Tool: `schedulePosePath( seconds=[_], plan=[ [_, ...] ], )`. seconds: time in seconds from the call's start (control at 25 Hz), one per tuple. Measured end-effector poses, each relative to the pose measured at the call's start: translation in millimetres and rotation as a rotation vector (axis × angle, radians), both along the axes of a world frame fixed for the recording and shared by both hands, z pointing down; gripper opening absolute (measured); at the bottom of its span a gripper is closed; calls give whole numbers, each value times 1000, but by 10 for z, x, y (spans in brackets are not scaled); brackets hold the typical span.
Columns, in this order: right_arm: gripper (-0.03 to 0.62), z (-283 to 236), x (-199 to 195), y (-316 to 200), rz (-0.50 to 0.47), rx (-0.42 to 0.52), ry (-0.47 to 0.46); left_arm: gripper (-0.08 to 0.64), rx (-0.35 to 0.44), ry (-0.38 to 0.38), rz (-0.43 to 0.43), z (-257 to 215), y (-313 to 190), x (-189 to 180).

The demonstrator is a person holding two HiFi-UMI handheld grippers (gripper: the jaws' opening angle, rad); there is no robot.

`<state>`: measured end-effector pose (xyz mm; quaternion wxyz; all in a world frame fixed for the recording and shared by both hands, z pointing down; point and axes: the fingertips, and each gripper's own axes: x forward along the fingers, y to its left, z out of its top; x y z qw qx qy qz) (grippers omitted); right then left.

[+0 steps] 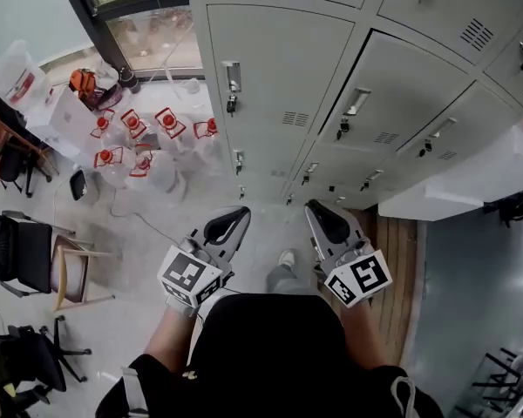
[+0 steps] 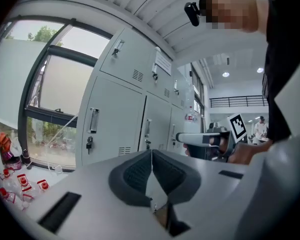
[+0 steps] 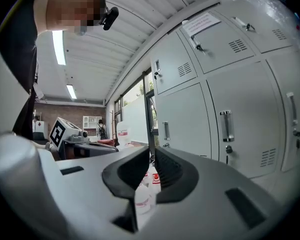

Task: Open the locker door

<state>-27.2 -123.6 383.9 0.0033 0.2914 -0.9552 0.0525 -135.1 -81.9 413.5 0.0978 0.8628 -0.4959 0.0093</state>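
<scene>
A bank of grey lockers [image 1: 331, 77] stands ahead, all doors closed. The nearest door [image 1: 279, 68] has a chrome handle [image 1: 232, 77] with a key [image 1: 232, 104] hanging below it. In the left gripper view that handle [image 2: 93, 120] shows on the left, and the right gripper view shows another handle [image 3: 226, 126] on the right. My left gripper [image 1: 233, 223] is shut and holds nothing. My right gripper [image 1: 324, 218] has its jaws together with nothing between them. Both hover in front of my body, side by side, well short of the lockers.
Several large water bottles with red caps [image 1: 135, 142] stand on the floor left of the lockers, under a window [image 1: 152, 33]. Chairs [image 1: 22, 251] are at the far left. A white bench [image 1: 453, 190] and wooden flooring [image 1: 401, 268] lie to the right.
</scene>
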Motion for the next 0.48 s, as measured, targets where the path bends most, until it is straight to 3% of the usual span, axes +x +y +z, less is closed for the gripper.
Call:
schedulePosePath(
  seconds=[0.2, 0.48],
  plan=[
    [51, -64, -14, -621, -108, 4, -8, 24, -33, 142, -162, -6, -547, -179],
    [51, 37, -113, -1085, -213, -37, -14, 25, -65, 465, -382, 124, -1061, -655]
  ],
)
